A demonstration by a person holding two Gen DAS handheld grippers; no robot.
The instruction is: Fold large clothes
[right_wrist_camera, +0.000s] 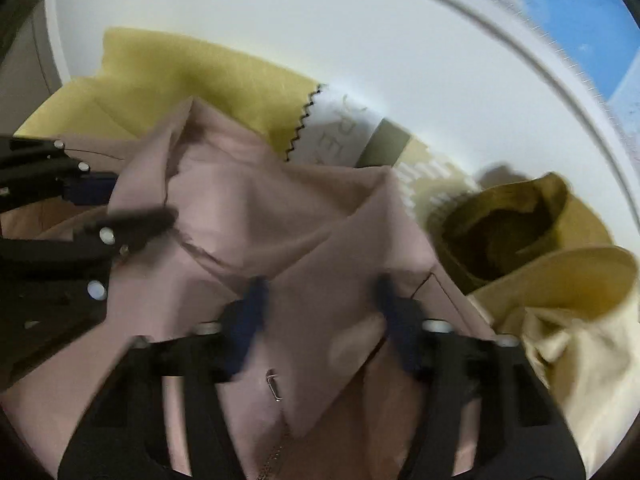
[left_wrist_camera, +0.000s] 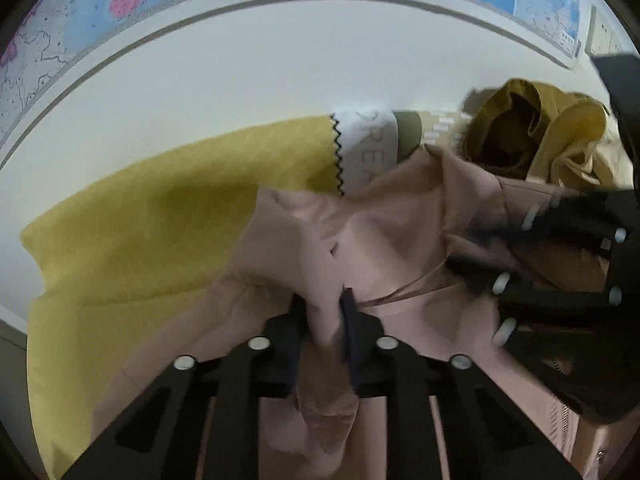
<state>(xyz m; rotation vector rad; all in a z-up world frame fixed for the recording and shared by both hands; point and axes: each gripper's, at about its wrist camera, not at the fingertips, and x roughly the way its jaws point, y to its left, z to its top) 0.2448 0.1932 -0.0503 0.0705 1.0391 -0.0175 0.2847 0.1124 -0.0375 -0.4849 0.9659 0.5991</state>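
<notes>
both tongs, left tongs [left_wrist_camera: 326, 312] and right tongs [right_wrist_camera: 320, 300], are matte black slotted frames with round silver screws and dark blue fingertip pads [right_wrist_camera: 256, 296].

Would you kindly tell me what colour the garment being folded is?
Dusty pink garment, clearest in the right wrist view.

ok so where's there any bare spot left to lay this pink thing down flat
The only bare patch is the yellow cloth on the left, bordered by the white wall behind and the pink garment. The right side is crowded: the olive and cream clothes pile sits against the pink garment, with both grippers in the middle.
</notes>
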